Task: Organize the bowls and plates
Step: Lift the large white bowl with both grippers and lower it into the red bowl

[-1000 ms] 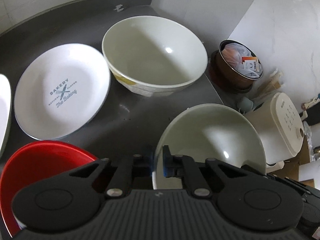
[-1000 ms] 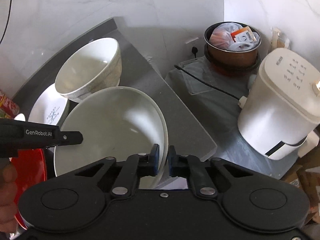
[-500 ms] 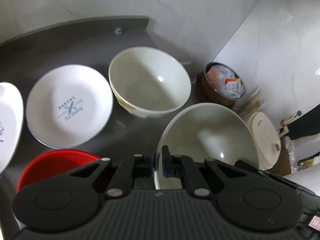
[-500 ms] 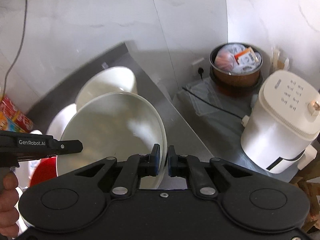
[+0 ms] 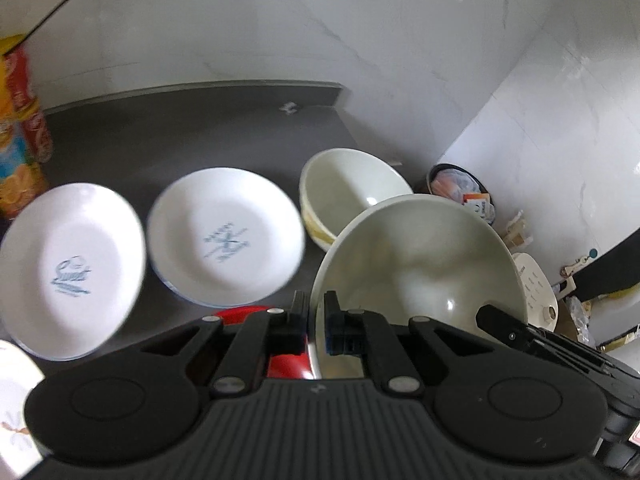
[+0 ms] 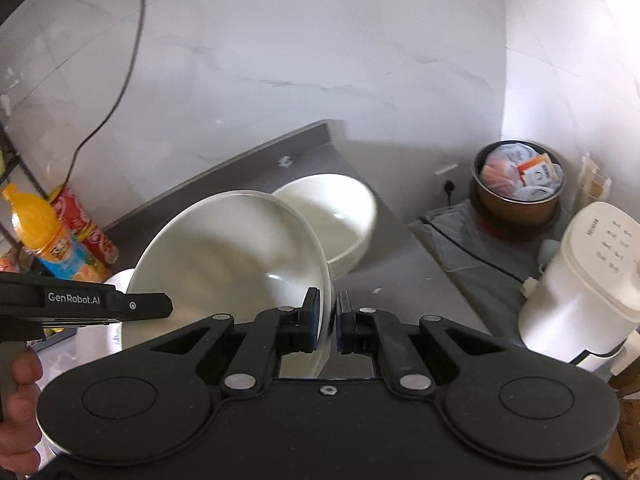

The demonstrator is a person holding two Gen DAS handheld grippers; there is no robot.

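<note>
Gripping the same pale green bowl (image 5: 420, 264) from opposite sides, both tools hold it tilted in the air above the dark grey counter (image 5: 180, 136). The left gripper (image 5: 316, 328) has its two fingers nearly closed, with only the bowl's near-left rim pinched between the blue pads. The right gripper (image 6: 328, 320) is likewise narrowed to a slit, clamped on the bowl's right-hand rim, one finger inside the wall and one outside. In the right wrist view the left tool's black body reaches in from the left edge, with a hand (image 6: 18, 412) wrapped around its grip.

Just beneath the lifted bowl, in the left wrist view, a red bowl (image 5: 280, 356) shows between the left gripper's linkages, mostly hidden. Beyond it on the counter lie two white plates side by side: one with a blue script logo (image 5: 68, 268) on the left and one with a crossed bakery mark (image 5: 224, 236) to its right, their rims close together. A third plate's edge (image 5: 16, 412) shows at the lower left corner.

Farther back a cream bowl (image 5: 352, 184) stands upright on the counter, partly covered by the held bowl's rim. At the far left stand an orange drink bottle (image 6: 48, 236) and a red snack can (image 6: 86, 228). Off the counter's right end, lower down, sit a brown pot (image 6: 518, 200) full of packets and a white appliance (image 6: 584, 280).
</note>
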